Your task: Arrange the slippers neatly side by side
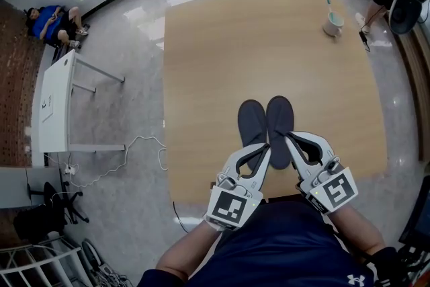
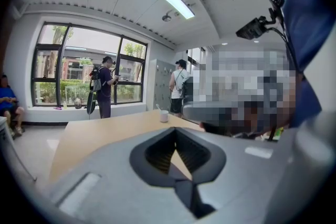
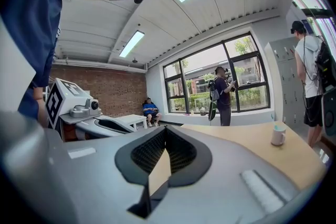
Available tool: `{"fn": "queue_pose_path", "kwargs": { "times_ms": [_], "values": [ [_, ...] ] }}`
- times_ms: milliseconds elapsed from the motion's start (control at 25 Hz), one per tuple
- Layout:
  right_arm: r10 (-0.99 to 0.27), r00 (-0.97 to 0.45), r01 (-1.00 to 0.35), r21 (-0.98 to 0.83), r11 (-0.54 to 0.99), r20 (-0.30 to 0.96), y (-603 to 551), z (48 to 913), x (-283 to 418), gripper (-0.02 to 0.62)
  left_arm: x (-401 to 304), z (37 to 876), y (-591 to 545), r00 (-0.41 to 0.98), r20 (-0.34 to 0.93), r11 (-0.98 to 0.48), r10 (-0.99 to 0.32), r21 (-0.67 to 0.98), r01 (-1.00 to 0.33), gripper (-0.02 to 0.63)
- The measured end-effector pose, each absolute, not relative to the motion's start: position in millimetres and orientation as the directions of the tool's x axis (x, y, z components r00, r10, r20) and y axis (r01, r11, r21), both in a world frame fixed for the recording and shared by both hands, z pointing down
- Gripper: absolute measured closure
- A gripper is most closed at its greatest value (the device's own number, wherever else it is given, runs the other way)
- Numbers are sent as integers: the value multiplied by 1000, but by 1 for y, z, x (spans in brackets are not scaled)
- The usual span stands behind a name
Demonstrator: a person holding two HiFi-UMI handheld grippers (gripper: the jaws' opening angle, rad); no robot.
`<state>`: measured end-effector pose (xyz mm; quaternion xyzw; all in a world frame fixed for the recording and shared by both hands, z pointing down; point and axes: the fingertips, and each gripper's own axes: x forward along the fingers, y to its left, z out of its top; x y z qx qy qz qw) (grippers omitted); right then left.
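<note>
Two dark grey slippers lie side by side on a wooden table, inner edges touching and toes pointing away. That looks like a tidy arrangement, so the task seems finished. The left gripper and right gripper hang over the heel ends, each clenched shut with nothing between its jaws. From above it is unclear whether their tips touch the slippers. The heels sit close to the table's near edge. Wide bare tabletop stretches beyond, with only a mug near the far right corner.
</note>
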<state>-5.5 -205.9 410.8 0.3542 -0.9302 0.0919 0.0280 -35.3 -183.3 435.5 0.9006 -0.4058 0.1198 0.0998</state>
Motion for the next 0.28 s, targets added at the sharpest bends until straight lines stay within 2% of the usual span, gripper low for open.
{"fn": "queue_pose_path", "kwargs": {
  "times_ms": [280],
  "values": [
    [-661, -740, -672, -128, 729, 125, -207, 413, -5, 584, -40, 438, -185, 637, 299, -649, -710, 73, -757, 601]
  ]
}}
